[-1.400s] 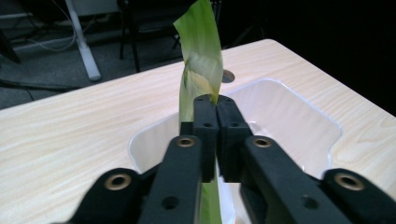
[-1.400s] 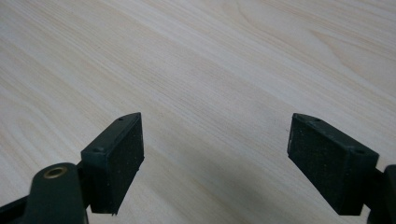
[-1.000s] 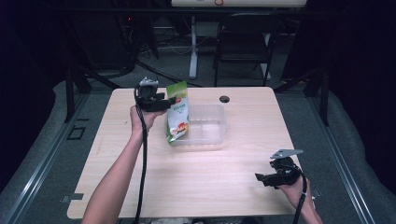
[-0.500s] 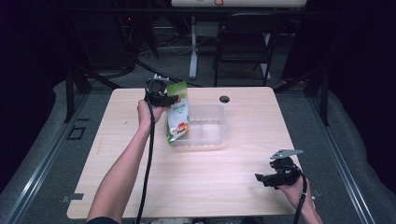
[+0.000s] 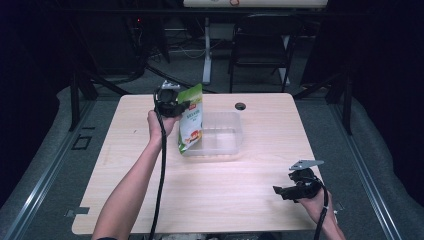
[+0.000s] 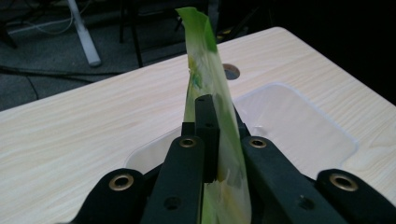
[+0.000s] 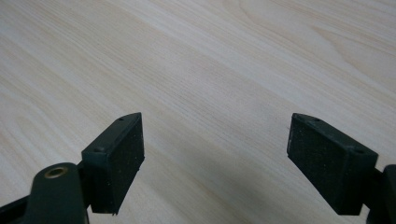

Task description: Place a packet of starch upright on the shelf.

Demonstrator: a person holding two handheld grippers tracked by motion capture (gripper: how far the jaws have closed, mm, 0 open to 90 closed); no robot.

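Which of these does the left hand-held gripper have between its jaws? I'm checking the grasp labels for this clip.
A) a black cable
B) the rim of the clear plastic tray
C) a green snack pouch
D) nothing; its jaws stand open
C: in the left gripper view the left hand-held gripper has its jaws shut on the green pouch, which stands upright at the clear tray.
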